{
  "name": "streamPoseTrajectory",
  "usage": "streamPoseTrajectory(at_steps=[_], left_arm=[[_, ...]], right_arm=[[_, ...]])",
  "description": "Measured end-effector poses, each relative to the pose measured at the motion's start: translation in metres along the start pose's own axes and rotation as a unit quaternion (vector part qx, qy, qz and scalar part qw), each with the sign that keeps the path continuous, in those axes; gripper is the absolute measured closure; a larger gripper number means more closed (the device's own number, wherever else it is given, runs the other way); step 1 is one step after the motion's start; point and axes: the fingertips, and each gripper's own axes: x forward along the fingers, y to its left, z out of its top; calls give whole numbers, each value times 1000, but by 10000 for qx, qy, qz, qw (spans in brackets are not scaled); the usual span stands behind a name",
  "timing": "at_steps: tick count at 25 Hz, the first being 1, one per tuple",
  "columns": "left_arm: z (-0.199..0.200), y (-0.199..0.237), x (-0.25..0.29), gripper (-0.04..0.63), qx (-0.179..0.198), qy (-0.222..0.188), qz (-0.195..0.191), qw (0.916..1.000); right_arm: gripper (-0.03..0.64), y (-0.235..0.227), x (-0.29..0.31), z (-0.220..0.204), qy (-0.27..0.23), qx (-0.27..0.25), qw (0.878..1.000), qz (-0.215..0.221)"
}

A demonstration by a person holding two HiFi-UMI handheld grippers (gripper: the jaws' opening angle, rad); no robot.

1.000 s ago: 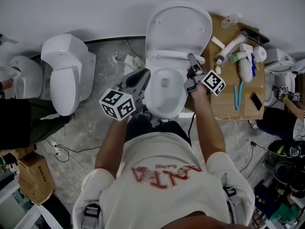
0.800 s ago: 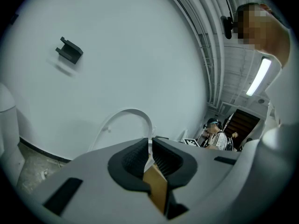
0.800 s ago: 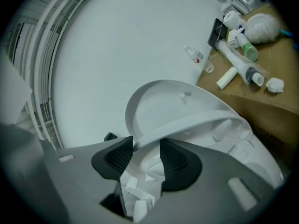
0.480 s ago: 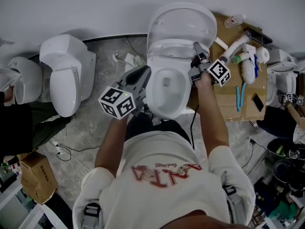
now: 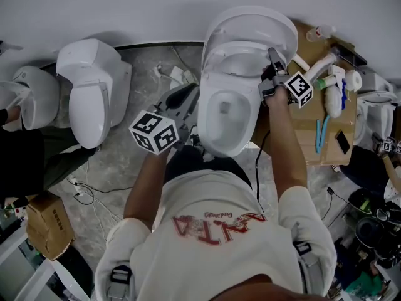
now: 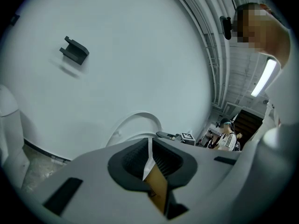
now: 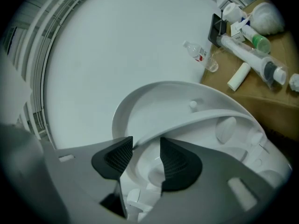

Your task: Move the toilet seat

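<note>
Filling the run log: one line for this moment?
toilet seat: part-raised | right gripper: fingers clamp toilet seat | left gripper: shut, empty

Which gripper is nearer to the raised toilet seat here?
Right. The right gripper has its jaws on the toilet seat at its right rim; the left gripper hangs apart from it, shut, beside the left side of the toilet bowl.

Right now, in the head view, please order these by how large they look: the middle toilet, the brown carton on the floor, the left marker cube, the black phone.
1. Middle toilet.
2. Brown carton and left marker cube look alike; the cube is nearer the camera, so unranked.
3. Black phone.
</note>
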Motion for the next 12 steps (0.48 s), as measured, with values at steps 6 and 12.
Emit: streamPoseTrajectory(at_steps=[6,12], left_arm=[[3,9,-4,563,1,2,88,10000],[5,8,-9,563,17,20,118,9999]], right_arm=[[436,-3,10,7,-56,29,10000,-2],[436,-5,18,11,35,49,10000,6]])
